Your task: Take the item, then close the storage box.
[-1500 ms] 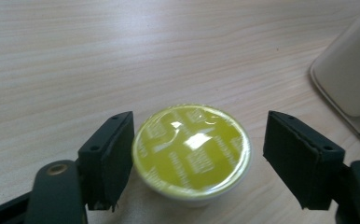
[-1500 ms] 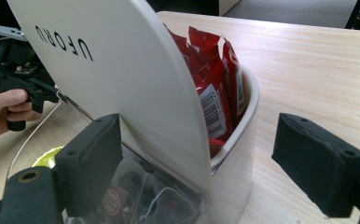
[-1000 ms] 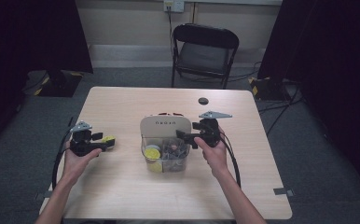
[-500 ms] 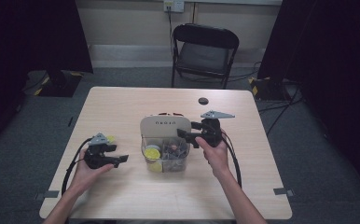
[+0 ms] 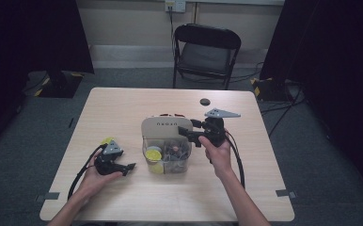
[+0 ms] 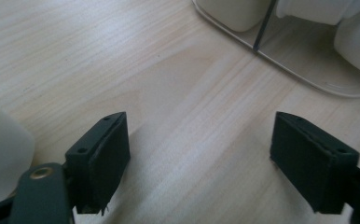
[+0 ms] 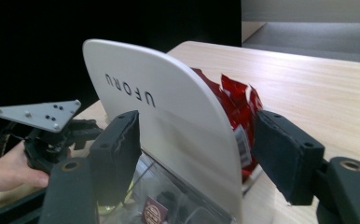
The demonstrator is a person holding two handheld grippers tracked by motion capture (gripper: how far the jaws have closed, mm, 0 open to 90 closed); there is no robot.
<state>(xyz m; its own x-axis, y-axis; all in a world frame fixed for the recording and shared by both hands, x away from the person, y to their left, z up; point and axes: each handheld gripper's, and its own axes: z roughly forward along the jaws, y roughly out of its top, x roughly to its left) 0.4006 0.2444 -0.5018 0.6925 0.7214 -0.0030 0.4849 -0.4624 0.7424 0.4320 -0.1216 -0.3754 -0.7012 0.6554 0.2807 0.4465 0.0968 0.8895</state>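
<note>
A clear organizer box [image 5: 168,157] with a white panel [image 7: 169,126] marked UFORU stands mid-table, with red packets [image 7: 236,107] behind the panel. My right gripper [image 5: 186,134] reaches in from the box's right; its jaws have just been closing. One pad now sits against the panel's face and the other against the packets. My left gripper [image 5: 128,168] rests low on the table left of the box. Its jaws have just been opening and stand wide over bare wood [image 6: 201,140] with nothing between them. A small yellow thing [image 5: 106,140] lies just behind it.
A yellow round item [image 5: 153,154] and small bits sit inside the box. A black disc [image 5: 204,101] lies on the table's far side, and a black folding chair [image 5: 208,49] stands beyond it. A pale rounded object [image 6: 1,149] is beside the left jaw.
My left hand came right and down toward the near edge, and its jaws spread, with the yellow thing left beside it. My right gripper stayed at the box while its jaws drew in on the panel.
</note>
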